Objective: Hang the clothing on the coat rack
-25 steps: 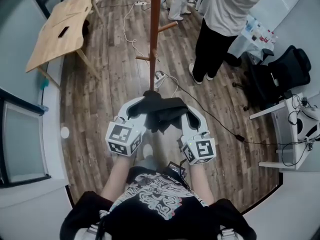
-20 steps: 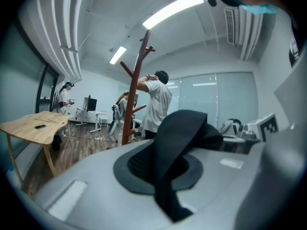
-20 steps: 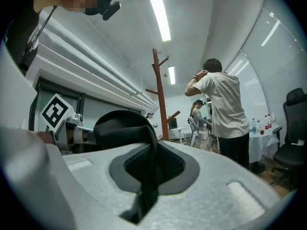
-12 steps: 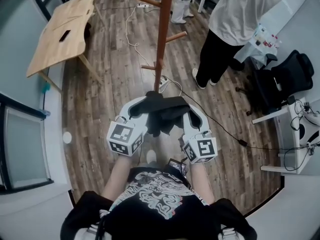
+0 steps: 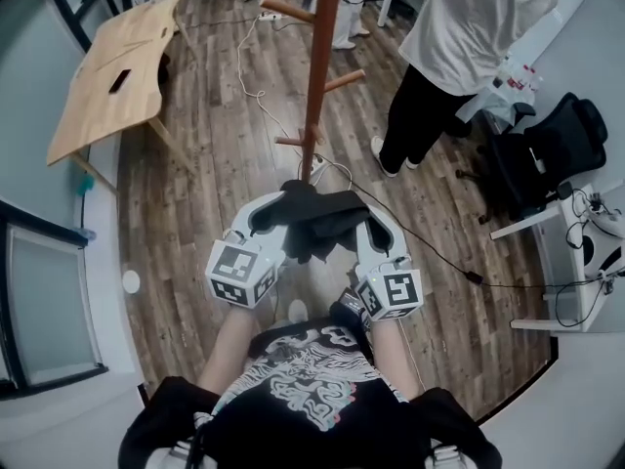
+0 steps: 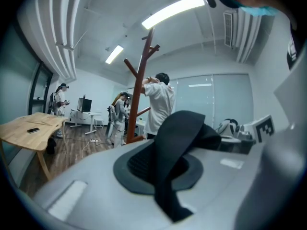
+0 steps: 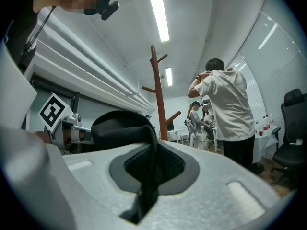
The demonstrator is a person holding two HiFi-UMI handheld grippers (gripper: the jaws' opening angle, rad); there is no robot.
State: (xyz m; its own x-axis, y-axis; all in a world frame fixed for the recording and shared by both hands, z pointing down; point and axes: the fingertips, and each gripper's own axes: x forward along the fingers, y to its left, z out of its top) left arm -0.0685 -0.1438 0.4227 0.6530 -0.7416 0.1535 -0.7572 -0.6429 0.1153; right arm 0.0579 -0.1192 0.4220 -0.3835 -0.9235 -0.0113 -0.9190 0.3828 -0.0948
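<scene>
Left gripper (image 5: 285,203) and right gripper (image 5: 364,218) stay clamped on one black garment (image 5: 322,221), held out between them just short of the single coat rack (image 5: 319,66). Over the last second only the rack has shifted slightly in view, suggesting the approach continues. Three pegs (image 5: 344,79) show, all bare. One bystander (image 5: 459,47) stands nearby.

head: steeply down | gripper views: upward along jaws | shared: coat rack (image 5: 316,66)

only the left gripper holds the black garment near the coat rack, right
No, both do: the right gripper view shows the right gripper shut on the black garment too, like the left gripper, near the coat rack.
</scene>
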